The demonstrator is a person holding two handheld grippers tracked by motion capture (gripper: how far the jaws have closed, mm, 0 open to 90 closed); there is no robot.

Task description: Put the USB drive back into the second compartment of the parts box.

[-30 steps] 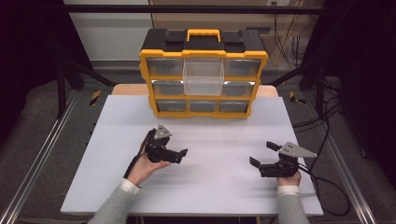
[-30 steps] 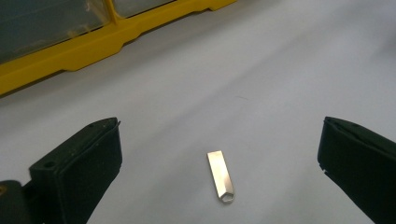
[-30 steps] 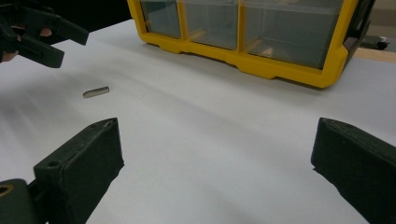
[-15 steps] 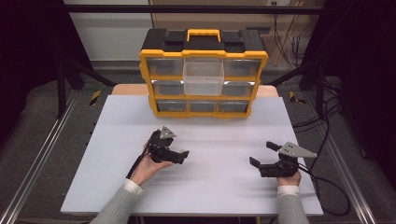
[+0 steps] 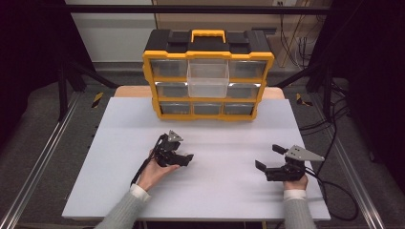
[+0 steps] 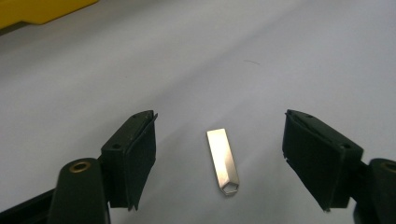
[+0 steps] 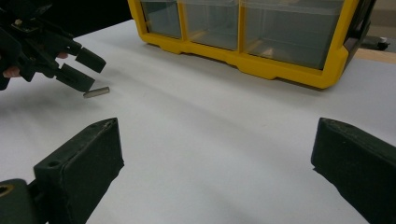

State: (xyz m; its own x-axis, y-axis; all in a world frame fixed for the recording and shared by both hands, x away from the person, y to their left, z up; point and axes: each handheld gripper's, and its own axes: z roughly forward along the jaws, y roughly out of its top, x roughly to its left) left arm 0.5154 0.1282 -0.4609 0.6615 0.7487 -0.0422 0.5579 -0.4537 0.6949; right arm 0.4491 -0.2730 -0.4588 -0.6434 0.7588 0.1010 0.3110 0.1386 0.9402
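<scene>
A small flat silver metal piece with a hole at one end lies on the white table. My left gripper hovers low over it, left of the table's centre. Its jaws have just been closing, with the piece lying between them, and both pads still stand apart from it. The right gripper view also catches the left gripper with the piece at its tips. Near the front right of the table, my right gripper rests wide open with nothing between its fingers.
A yellow and black drawer organizer stands at the back of the table, its clear upper middle drawer pulled out toward me. Its lower drawers face the right gripper. Cables trail off the table's right side.
The left gripper has shifted slightly and its jaws have narrowed over the metal piece. The right gripper has stayed where it was.
</scene>
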